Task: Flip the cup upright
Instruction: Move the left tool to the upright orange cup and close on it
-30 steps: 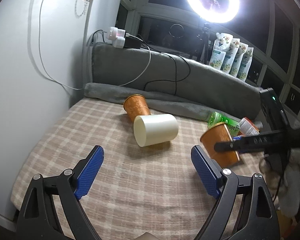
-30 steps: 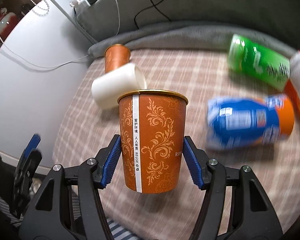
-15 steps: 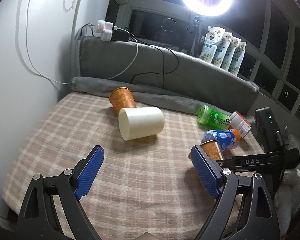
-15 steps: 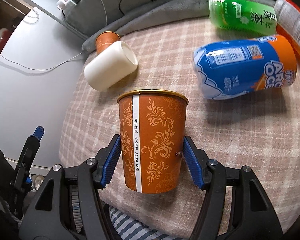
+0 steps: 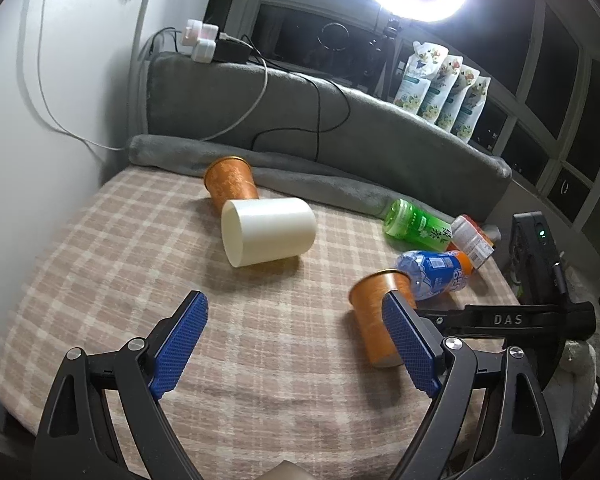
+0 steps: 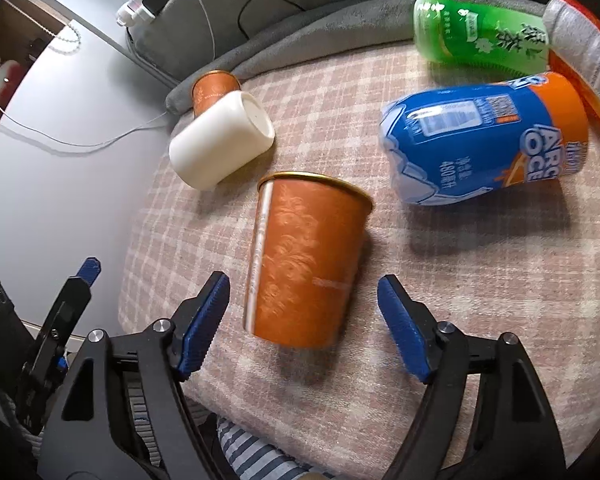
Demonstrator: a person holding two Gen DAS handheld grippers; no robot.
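An orange patterned paper cup [image 6: 306, 260] stands upright, rim up, on the checked blanket, between the open jaws of my right gripper [image 6: 302, 324]; the blue pads stand apart from its sides. It also shows in the left wrist view [image 5: 374, 320], partly behind my left gripper's right finger. A white cup [image 5: 268, 232] [image 6: 220, 146] lies on its side. Behind it a second orange cup [image 5: 230, 184] [image 6: 212, 90] lies tipped against the grey roll. My left gripper [image 5: 296, 344] is open and empty, low over the blanket.
A blue bottle [image 6: 484, 138], a green bottle [image 6: 480, 36] and an orange-capped bottle [image 6: 584, 48] lie at the right. A grey padded backrest [image 5: 340, 132] with cables runs along the back. A white wall [image 5: 40, 120] is at the left.
My right gripper has opened and let go of the orange cup, which now stands on the blanket. The left gripper's view has shifted a little.
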